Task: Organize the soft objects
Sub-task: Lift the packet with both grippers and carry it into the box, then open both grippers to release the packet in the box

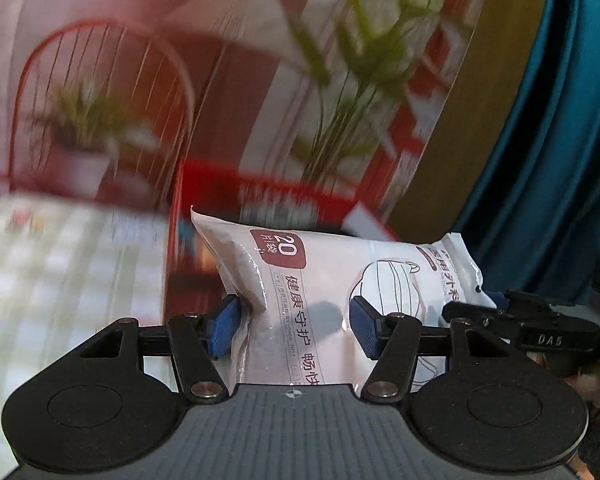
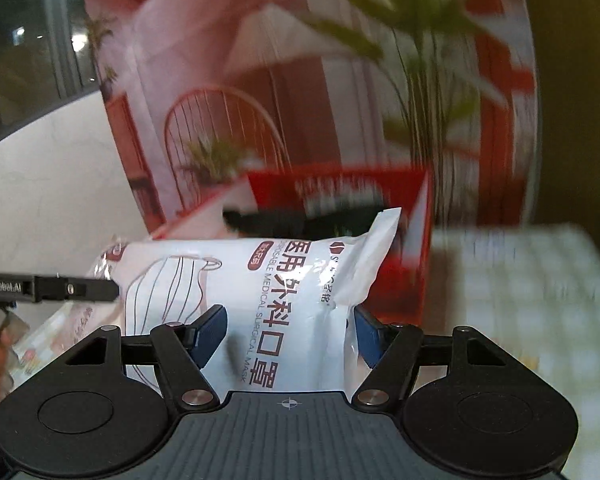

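Together both hand-held grippers [image 1: 294, 322] [image 2: 288, 336] clamp mask pack [image 1: 312, 280]

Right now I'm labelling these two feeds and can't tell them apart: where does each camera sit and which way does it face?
Left wrist: on the left gripper, looking along its fingers at the mask pack it clamps; the right gripper shows at right.
Right wrist: on the right gripper, facing the same mask pack; the left gripper enters at left.
Shared: the pack, red box, checkered cloth.
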Demonstrator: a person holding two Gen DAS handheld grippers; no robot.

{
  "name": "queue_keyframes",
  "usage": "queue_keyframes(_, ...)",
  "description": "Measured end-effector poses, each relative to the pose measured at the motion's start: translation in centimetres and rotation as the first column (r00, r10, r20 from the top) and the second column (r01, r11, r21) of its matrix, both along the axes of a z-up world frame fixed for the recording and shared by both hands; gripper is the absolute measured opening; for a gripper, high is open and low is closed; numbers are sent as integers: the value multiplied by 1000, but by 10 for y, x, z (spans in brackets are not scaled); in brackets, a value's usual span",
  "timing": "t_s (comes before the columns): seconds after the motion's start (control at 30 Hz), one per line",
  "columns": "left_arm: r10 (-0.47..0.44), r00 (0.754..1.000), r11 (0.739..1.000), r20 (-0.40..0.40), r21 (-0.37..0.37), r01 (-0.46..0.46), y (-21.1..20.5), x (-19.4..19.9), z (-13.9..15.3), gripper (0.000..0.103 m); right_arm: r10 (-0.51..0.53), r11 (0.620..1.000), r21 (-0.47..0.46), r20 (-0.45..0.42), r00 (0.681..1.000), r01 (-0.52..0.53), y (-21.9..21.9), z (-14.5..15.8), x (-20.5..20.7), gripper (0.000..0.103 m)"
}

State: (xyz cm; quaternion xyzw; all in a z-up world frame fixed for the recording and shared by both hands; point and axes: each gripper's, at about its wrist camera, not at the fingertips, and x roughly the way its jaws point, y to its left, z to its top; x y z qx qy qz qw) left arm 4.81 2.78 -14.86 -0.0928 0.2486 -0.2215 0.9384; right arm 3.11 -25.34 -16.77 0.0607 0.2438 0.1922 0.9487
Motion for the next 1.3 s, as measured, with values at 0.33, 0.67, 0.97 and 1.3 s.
queue_keyframes(0.33, 42, 994, 994, 97, 93, -51, -30, 86, 28, 62, -57, 995, -70, 146, 988, 68, 7, 30, 90, 64)
queue_keyframes(0.67, 24, 1000, 984, 3, 174, -24, -40, 140, -1, 62, -112, 986, -123, 27, 993, 114, 11, -12, 148, 61)
queue_keyframes(0.97, 31, 999, 960, -39, 278, -19, -47, 161, -20, 65, -134, 973, -195, -26, 991, 126, 11, -30, 162, 62)
queue_keyframes(1.3, 70, 996, 944, 48, 320, -82, -52, 141, 8, 102, -163, 960, -228, 11, 987, 161, 14, -18, 151, 93)
